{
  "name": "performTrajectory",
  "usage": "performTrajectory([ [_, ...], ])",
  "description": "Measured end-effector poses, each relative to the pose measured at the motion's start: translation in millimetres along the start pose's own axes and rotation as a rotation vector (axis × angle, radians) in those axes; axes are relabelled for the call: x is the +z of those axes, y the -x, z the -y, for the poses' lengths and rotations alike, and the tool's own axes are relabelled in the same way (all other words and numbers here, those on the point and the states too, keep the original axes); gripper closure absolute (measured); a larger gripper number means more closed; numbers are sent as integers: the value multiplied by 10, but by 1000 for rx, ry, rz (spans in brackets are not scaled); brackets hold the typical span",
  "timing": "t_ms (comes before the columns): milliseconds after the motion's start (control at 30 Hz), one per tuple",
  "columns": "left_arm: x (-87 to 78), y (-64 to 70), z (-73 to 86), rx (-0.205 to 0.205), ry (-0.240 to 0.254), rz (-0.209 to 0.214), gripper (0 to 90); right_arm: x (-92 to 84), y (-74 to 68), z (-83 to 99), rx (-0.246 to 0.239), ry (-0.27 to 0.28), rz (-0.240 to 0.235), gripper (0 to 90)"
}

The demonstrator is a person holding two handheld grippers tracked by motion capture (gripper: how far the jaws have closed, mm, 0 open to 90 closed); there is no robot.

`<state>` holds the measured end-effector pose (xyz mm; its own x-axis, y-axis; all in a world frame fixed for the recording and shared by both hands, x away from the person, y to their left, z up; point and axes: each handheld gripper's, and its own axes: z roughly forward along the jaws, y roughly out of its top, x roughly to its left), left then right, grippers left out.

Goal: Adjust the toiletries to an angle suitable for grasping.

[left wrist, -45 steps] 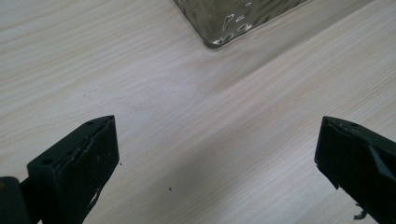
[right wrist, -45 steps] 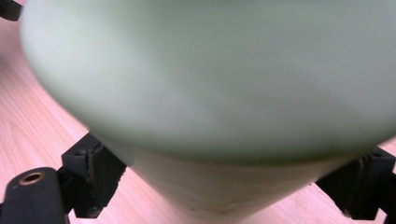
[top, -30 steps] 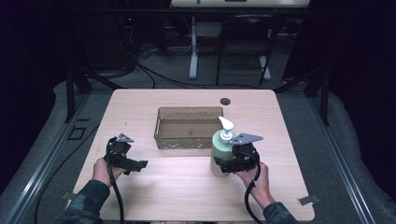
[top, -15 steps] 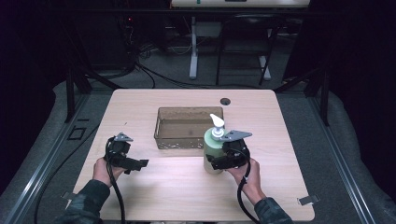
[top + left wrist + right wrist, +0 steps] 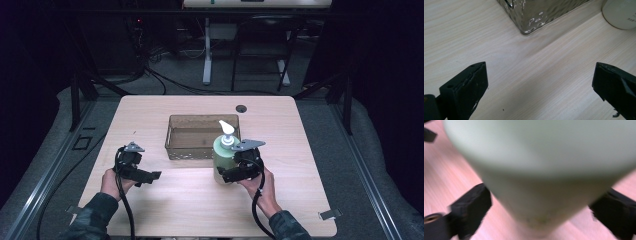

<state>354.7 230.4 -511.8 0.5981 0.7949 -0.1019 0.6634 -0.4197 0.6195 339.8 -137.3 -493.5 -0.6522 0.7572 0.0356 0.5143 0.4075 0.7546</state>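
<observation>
A pale green pump bottle (image 5: 222, 156) with a white pump head stands upright at the front right corner of a clear brownish bin (image 5: 202, 149). My right gripper (image 5: 227, 175) is shut on the bottle's lower body from the near side. In the right gripper view the bottle (image 5: 541, 170) is blurred, with a black jaw against each side of it, and the right gripper (image 5: 541, 217) clasps it. My left gripper (image 5: 152, 176) is open low over the wood at the left. In the left gripper view its jaws (image 5: 540, 87) stand wide apart, the bin's corner (image 5: 536, 15) ahead and the bottle's base (image 5: 621, 12) at the far right.
The light wooden table (image 5: 175, 215) has a round cable hole (image 5: 241, 108) near its back edge. A small metal clip (image 5: 330, 215) sits at the front right edge. Beyond the table are dark floor, cables and the legs of another desk (image 5: 206, 50).
My right gripper has moved left with the bottle, from right of the bin to its front right corner. The left gripper has stayed in place, open.
</observation>
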Motion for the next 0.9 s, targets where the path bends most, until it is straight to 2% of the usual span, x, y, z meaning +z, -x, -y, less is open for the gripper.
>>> performTrajectory([
  [167, 2, 70, -28, 25, -8, -3, 12, -129, 64, 104, 7, -11, -11, 0],
  [200, 8, 92, -42, 29, -12, -4, 12, -235, 124, 190, 19, -23, -12, 0],
  [267, 10, 107, -51, 34, -15, 4, 10, -271, 141, 222, 25, -32, -9, 0],
  [300, 9, 127, -63, 37, -16, 2, 3, -386, 218, 337, 30, -45, 2, 0],
  [333, 9, 127, -63, 37, -16, 2, 1, -386, 218, 337, 30, -45, 2, 0],
  [433, -6, 160, -96, 31, -7, 16, 1, -561, 380, 539, 78, -86, 23, 2],
  [500, -2, 195, -122, 32, -8, 23, 1, -607, 418, 577, 88, -97, 27, 0],
  [567, 10, 262, -164, 38, 0, 33, 1, -747, 514, 665, 112, -112, 45, 7],
  [667, 19, 313, -201, 46, 1, 38, 1, -834, 583, 738, 133, -121, 58, 9],
  [700, 28, 344, -223, 49, 4, 47, 1, -874, 640, 788, 160, -136, 61, 9],
  [900, 76, 468, -311, 73, -5, 65, 1, -910, 699, 863, 164, -170, 70, 9],
])
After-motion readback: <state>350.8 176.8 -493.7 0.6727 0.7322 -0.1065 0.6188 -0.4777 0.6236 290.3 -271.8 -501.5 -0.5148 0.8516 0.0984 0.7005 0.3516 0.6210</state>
